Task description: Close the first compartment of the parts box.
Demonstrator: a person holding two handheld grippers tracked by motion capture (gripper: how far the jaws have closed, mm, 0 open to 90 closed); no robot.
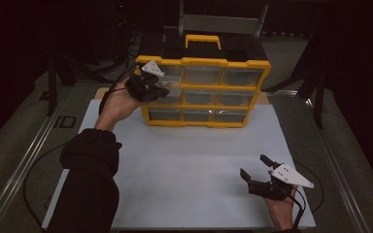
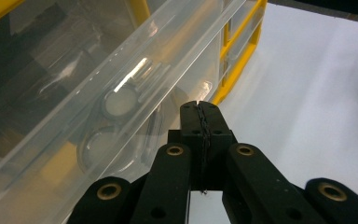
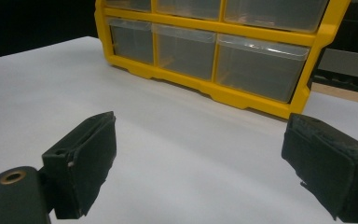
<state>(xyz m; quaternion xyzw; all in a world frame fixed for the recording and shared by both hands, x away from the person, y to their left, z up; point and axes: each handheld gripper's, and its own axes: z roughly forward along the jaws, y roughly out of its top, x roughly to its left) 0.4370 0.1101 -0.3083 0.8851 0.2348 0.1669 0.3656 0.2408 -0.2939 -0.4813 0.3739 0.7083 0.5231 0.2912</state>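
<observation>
A: Drawer cabinet (image 1: pixel 206 92): where do you see it from above?
B: At the white mat's (image 1: pixel 189 160) far edge; your left gripper (image 1: pixel 161 91) is at its left drawers.
A: Left gripper view?
B: Jaws pressed together on nothing, beside a clear drawer (image 2: pixel 121 88).
A: Right gripper view?
B: Your right gripper (image 3: pixel 200 172) gapes wide, well short of the cabinet.

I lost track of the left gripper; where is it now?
In the high view, the left gripper is at the left-hand drawers of the yellow organizer, fingers shut, far from the right gripper at the mat's near right.
</observation>
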